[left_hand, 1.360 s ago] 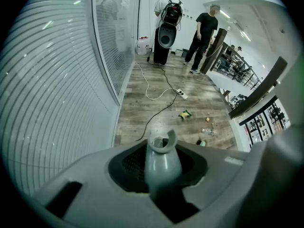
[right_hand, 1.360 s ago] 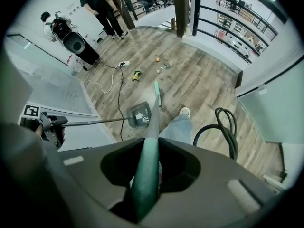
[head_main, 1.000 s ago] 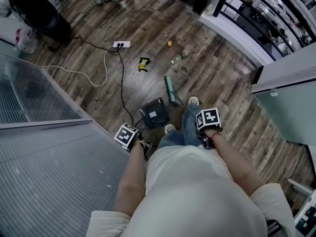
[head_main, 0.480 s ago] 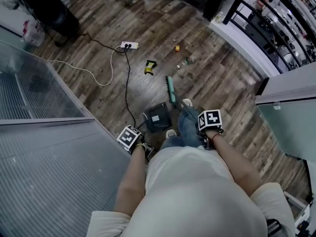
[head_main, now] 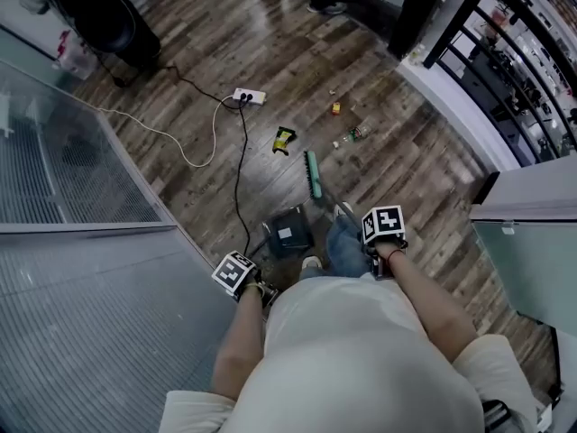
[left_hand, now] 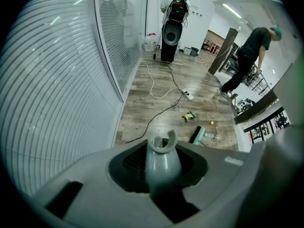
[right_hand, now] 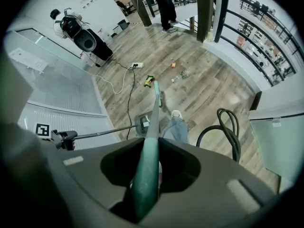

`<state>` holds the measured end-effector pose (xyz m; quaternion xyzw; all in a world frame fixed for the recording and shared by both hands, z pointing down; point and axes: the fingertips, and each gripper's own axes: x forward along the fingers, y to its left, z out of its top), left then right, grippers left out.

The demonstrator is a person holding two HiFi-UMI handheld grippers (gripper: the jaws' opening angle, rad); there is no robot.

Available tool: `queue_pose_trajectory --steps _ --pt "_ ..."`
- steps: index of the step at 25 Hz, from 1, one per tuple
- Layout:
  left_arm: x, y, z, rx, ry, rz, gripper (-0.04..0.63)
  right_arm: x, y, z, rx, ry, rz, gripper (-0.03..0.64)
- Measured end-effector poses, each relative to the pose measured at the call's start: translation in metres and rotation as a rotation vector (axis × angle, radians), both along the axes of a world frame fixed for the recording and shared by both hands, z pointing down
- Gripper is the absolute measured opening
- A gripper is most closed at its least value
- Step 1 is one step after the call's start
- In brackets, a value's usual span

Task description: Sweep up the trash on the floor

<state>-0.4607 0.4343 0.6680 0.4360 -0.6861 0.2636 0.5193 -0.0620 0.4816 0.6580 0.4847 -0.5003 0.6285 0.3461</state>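
Trash [head_main: 284, 140] lies scattered on the open floor [head_main: 406, 179], just beyond the broom [head_main: 313, 175]. Right claw [right_hand: 145, 179] grips the broom, left claw [left_hand: 161, 167] the dustpan [head_main: 288, 231]. Sweeping seems about to start, and the bristles must first reach past the trash.

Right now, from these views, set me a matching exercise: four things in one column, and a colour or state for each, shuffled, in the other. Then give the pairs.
Things
1. broom
2. dustpan
3. power strip
4. wrapper

States
A. white, with cables running from it
B. handle held in the right gripper
C. yellow-green, lying loose on the floor
D. handle held in the left gripper

Pairs: 1-B, 2-D, 3-A, 4-C
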Motion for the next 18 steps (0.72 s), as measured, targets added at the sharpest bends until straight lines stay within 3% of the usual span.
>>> queue_pose_trajectory --steps 18 --pt "0.039 -0.052 -0.021 0.061 0.021 -0.275 0.094 0.074 -0.099 -0.005 0.0 -0.004 -0.051 0.095"
